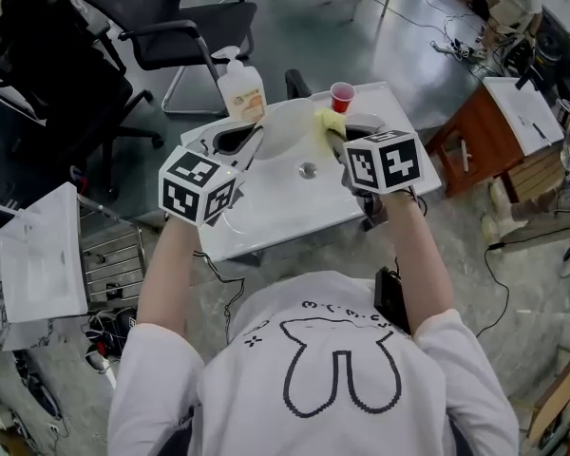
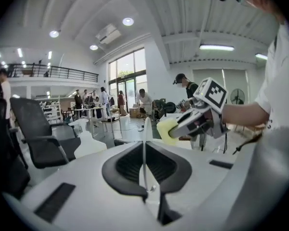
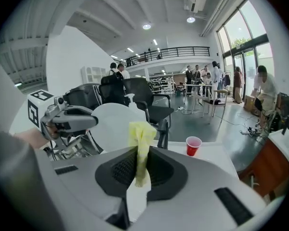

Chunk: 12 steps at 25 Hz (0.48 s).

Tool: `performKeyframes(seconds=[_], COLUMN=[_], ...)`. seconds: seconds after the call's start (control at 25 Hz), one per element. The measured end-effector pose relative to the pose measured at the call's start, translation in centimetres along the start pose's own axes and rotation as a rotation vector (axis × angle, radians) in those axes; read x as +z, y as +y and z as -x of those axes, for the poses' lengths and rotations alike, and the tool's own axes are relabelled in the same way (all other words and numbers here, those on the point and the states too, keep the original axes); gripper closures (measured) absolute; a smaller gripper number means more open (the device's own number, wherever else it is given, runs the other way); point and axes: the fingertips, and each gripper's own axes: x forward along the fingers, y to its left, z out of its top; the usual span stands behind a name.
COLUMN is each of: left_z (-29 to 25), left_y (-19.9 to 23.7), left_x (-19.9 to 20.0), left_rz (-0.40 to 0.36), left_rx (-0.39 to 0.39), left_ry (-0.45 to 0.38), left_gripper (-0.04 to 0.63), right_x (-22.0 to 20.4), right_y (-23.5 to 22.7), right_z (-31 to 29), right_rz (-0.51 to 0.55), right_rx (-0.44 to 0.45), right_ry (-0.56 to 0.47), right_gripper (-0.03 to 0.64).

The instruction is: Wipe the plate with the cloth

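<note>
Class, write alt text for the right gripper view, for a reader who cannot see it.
The right gripper is shut on a yellow cloth, raised beside a white plate that the left gripper holds upright. A red cup stands on the white table behind, at right.

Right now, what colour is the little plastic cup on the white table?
Red. The little plastic cup shows best in the right gripper view.

Open across the near stretch of tabletop (image 1: 266,221). Blocked mid-table by the raised plate (image 3: 111,126), and along the far edge by a pump bottle (image 1: 240,91) and a red cup (image 1: 342,96). Hemmed behind, seemingly closely, by an office chair (image 1: 190,27).
</note>
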Motion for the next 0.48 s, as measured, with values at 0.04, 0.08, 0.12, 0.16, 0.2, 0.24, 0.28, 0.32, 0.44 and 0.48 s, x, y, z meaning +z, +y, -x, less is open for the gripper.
performKeyframes(seconds=[0.04,0.08,0.12,0.16,0.2,0.24,0.28,0.32,0.44,0.48], left_z=[-0.1,-0.1,-0.2,-0.2,-0.2,-0.2,-0.3,-0.3,-0.4,-0.4], left_y=[-0.2,-0.4,-0.6,-0.6,-0.7,-0.7,-0.7,-0.8,-1.0,-1.3], left_x=[0.1,0.1,0.0,-0.1,-0.1,-0.1,-0.1,0.0,-0.2,-0.2], left_rz=[-0.059,-0.118,-0.175,-0.228,-0.274,-0.314,-0.353,-0.394,-0.549,-0.614], left_rx=[-0.008,-0.014,-0.019,-0.022,-0.026,-0.030,-0.035,-0.040,-0.050,-0.055], left_ry=[0.010,0.019,0.027,0.035,0.041,0.046,0.050,0.054,0.073,0.077], left_gripper=[0.575,0.575,0.575,0.575,0.575,0.576,0.575,0.575,0.575,0.575], right_x=[0.3,0.6,0.8,1.0,1.1,1.3,1.5,1.8,2.8,3.1], right_y=[0.1,0.2,0.3,0.4,0.5,0.6,0.5,0.4,0.3,0.3], right_z=[0.3,0.6,0.8,1.1,1.3,1.6,1.9,2.2,3.1,3.4], right_rz=[-0.001,0.001,0.004,0.008,0.012,0.016,0.019,0.019,0.017,0.020], right_rx=[0.003,0.005,0.008,0.012,0.016,0.019,0.020,0.020,0.024,0.029], right_ry=[-0.010,-0.018,-0.024,-0.029,-0.033,-0.038,-0.044,-0.052,-0.080,-0.090], right_gripper=[0.566,0.566,0.566,0.566,0.566,0.566,0.566,0.566,0.566,0.566])
